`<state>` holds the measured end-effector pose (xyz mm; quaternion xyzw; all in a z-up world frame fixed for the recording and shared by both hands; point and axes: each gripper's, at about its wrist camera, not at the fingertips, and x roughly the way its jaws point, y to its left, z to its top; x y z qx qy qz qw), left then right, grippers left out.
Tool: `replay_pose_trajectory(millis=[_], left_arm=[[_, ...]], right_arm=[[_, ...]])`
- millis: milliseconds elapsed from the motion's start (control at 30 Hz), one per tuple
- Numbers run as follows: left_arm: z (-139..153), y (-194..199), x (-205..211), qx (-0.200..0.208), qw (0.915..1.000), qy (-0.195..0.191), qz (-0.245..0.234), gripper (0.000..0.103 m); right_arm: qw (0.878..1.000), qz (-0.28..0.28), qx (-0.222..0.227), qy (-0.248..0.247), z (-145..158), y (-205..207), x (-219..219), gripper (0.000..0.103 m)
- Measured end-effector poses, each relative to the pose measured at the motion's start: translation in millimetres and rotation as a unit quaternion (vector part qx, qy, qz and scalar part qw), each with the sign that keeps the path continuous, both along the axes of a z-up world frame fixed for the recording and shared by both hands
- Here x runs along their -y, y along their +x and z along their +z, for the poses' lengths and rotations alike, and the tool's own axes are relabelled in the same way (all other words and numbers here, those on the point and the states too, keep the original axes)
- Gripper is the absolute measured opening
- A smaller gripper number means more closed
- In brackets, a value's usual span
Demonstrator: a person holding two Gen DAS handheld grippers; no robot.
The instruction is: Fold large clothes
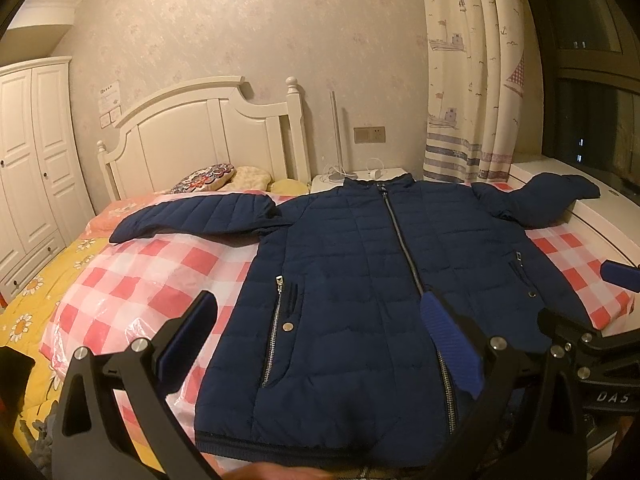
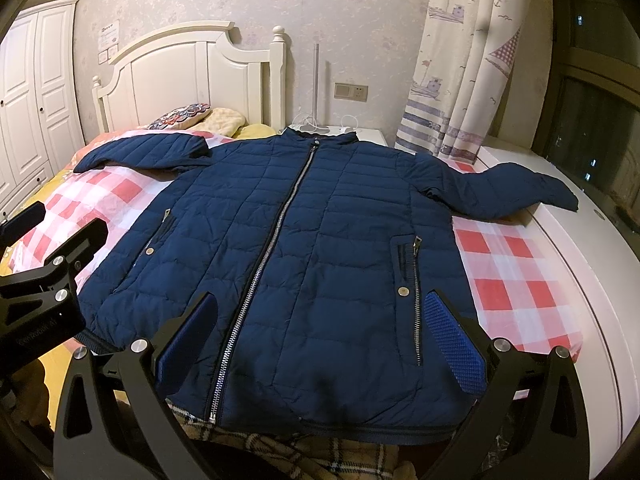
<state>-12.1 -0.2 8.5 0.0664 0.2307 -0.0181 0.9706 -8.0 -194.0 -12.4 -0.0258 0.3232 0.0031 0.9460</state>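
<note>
With the navy jacket lying flat, zipped and front-up on the checked sheet, sleeves outstretched, both the left gripper and right gripper are being held spread above its hem, and a sleeve is probably best being pinched near the cuff first.

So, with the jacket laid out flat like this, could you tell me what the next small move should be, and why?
Probably bring the left gripper to the left sleeve and pinch its cuff, ready to fold it across the chest. The navy jacket lies zipped and face up on the checked sheet, both sleeves spread outward, and both grippers are open and empty above the hem.
</note>
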Motion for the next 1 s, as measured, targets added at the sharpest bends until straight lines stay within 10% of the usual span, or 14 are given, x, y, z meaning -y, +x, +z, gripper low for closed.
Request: replay_pose_trajectory(millis=[1000], left_arm=[[-30, 42, 0, -0.065, 0.9979, -0.005, 0.001, 0.101]], right_arm=[[1.0, -0.005, -0.014, 0.022, -22, 18, 12, 0.099]])
